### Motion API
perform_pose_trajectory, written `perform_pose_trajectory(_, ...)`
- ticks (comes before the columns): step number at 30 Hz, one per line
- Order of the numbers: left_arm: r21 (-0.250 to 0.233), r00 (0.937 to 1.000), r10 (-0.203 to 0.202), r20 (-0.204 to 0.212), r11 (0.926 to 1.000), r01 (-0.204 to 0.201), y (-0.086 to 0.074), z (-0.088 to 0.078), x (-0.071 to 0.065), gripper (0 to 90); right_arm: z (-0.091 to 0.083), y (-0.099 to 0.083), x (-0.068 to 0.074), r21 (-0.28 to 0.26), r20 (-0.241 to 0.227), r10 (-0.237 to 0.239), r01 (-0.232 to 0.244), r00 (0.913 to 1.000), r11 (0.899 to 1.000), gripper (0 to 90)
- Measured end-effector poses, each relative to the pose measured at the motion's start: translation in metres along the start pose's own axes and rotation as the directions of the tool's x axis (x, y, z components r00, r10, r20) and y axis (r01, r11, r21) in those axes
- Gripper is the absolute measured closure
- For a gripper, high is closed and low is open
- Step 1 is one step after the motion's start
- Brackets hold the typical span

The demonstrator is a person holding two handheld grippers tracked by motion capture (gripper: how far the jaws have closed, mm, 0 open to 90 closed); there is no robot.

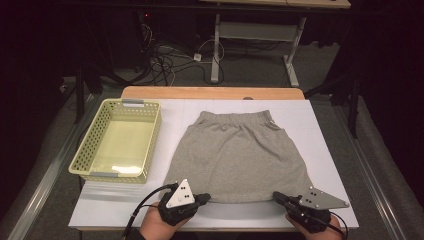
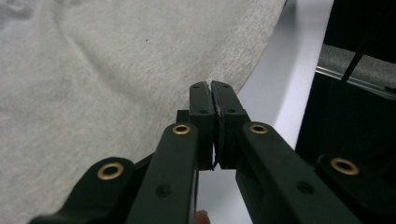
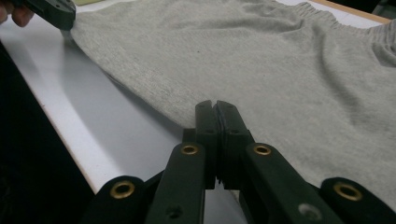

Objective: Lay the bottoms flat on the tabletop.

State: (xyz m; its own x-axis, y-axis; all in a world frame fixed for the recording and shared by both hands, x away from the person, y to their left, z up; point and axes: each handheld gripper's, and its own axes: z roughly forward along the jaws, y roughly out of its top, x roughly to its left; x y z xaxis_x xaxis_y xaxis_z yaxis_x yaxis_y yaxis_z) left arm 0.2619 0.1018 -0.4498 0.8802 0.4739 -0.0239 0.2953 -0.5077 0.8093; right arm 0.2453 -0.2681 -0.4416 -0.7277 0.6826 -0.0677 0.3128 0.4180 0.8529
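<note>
A grey skirt (image 1: 237, 150) lies flat on the white table top (image 1: 327, 135), waistband at the far side and hem toward me. My left gripper (image 1: 205, 198) is at the hem's left corner. In the left gripper view its jaws (image 2: 211, 86) are pressed together on the edge of the grey fabric (image 2: 93, 70). My right gripper (image 1: 276, 196) is at the hem's right corner. In the right gripper view it (image 3: 216, 105) is shut on the hem of the skirt (image 3: 257, 56), which stands slightly off the table with a shadow under it. The left gripper (image 3: 51, 11) shows there at the far corner.
A pale yellow perforated basket (image 1: 85, 150) stands empty on the left of the table beside the skirt. Bare white surface runs along the near edge and to the right of the skirt. Beyond the table are a desk frame and cables on the floor.
</note>
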Motion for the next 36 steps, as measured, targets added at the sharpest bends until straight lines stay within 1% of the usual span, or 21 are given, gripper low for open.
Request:
perform_pose_trajectory(2,0.021,0.9997,-0.023,0.01,0.9995,0.023,-0.001,0.006,0.007,86.1,0.005,0.001,-0.002,0.007,0.002,0.0,0.0,1.0,1.0,89.4)
perform_pose_trajectory(4,0.044,0.9979,-0.05,0.041,0.9979,0.048,-0.002,0.012,0.01,86.1,0.011,0.0,-0.004,0.026,-0.007,0.017,-0.017,0.9998,1.0,89.4)
perform_pose_trajectory(5,0.054,0.998,-0.041,0.048,0.9978,0.038,-0.002,0.013,0.007,86.1,0.013,-0.001,-0.005,0.034,-0.011,0.021,-0.021,0.9997,0.999,89.4)
perform_pose_trajectory(8,0.08,0.9981,0.016,0.06,0.9966,-0.021,-0.003,0.012,-0.005,86.1,0.009,-0.005,0.001,0.048,-0.019,0.011,-0.01,0.9998,0.999,89.5)
perform_pose_trajectory(10,0.089,0.9975,0.028,0.064,0.9955,-0.034,-0.005,0.01,-0.009,86.1,0.006,-0.009,0.005,0.063,-0.024,0.0,0.002,0.9997,0.998,89.5)
perform_pose_trajectory(13,0.083,0.9966,0.023,0.079,0.9961,-0.03,-0.007,0.004,-0.01,86.2,-0.003,-0.012,0.006,0.058,-0.032,0.005,-0.003,0.9995,0.998,89.9)
perform_pose_trajectory(16,0.111,0.995,0.032,0.094,0.9929,-0.043,-0.012,0.005,-0.014,86.3,-0.006,-0.012,0.011,0.058,-0.039,-0.003,0.006,0.9992,0.998,89.9)
perform_pose_trajectory(18,0.144,0.9939,0.037,0.104,0.9882,-0.052,-0.017,0.011,-0.015,86.2,-0.002,-0.015,0.015,0.079,-0.056,-0.007,0.011,0.9984,0.997,89.9)
perform_pose_trajectory(19,0.157,0.9935,0.029,0.11,0.9866,-0.046,-0.018,0.015,-0.015,86.2,0.0,-0.017,0.017,0.095,-0.066,-0.007,0.013,0.9978,0.995,89.9)
perform_pose_trajectory(22,0.174,0.9939,0.02,0.109,0.984,-0.039,-0.021,0.022,-0.015,85.9,0.011,-0.023,0.02,0.148,-0.096,-0.005,0.019,0.9954,0.989,89.9)
perform_pose_trajectory(23,0.171,0.9944,0.015,0.105,0.9848,-0.033,-0.022,0.023,-0.015,85.6,0.014,-0.025,0.02,0.162,-0.099,-0.005,0.021,0.9951,0.987,89.8)
perform_pose_trajectory(25,0.16,0.9937,0.006,0.112,0.9868,-0.024,-0.021,0.021,-0.013,78.7,0.016,-0.027,0.019,0.165,-0.095,0.001,0.015,0.9955,0.986,87.9)
perform_pose_trajectory(26,0.148,0.9942,0.0,0.108,0.9888,-0.016,-0.021,0.018,-0.011,70.8,0.014,-0.026,0.018,0.151,-0.095,0.01,0.005,0.9954,0.989,82.2)
perform_pose_trajectory(27,0.138,0.9957,-0.006,0.092,0.9904,-0.006,-0.02,0.014,-0.008,63.6,0.011,-0.025,0.016,0.131,-0.083,0.023,-0.012,0.9963,0.991,74.0)
perform_pose_trajectory(29,0.099,0.9991,-0.03,0.029,0.9947,0.027,-0.02,0.001,0.003,54.8,0.002,-0.022,0.008,0.089,-0.034,0.05,-0.047,0.9981,0.995,66.3)
perform_pose_trajectory(30,0.073,0.9985,-0.053,-0.009,0.9959,0.054,-0.023,-0.007,0.009,51.7,-0.003,-0.022,0.003,0.066,-0.007,0.07,-0.069,0.9975,0.995,63.9)
perform_pose_trajectory(31,0.052,0.9957,-0.076,-0.052,0.9955,0.079,-0.027,-0.015,0.017,49.5,-0.008,-0.023,-0.004,0.048,0.023,0.091,-0.092,0.9956,0.995,61.8)
perform_pose_trajectory(32,0.043,0.9898,-0.1,-0.102,0.9936,0.104,-0.032,-0.023,0.024,48.0,-0.013,-0.026,-0.011,0.034,0.055,0.113,-0.115,0.9921,0.993,60.1)
perform_pose_trajectory(33,0.039,0.9812,-0.129,-0.144,0.99,0.136,-0.038,-0.029,0.031,47.5,-0.018,-0.029,-0.018,0.023,0.087,0.135,-0.138,0.987,0.99,58.8)
perform_pose_trajectory(35,0.032,0.9601,-0.189,-0.206,0.9793,0.2,-0.052,-0.041,0.042,47.4,-0.025,-0.036,-0.033,0.016,0.144,0.175,-0.179,0.9739,0.984,56.6)
perform_pose_trajectory(36,0.041,0.9507,-0.209,-0.229,0.9738,0.224,-0.058,-0.046,0.047,47.5,-0.027,-0.04,-0.039,0.016,0.173,0.189,-0.195,0.9666,0.981,55.4)
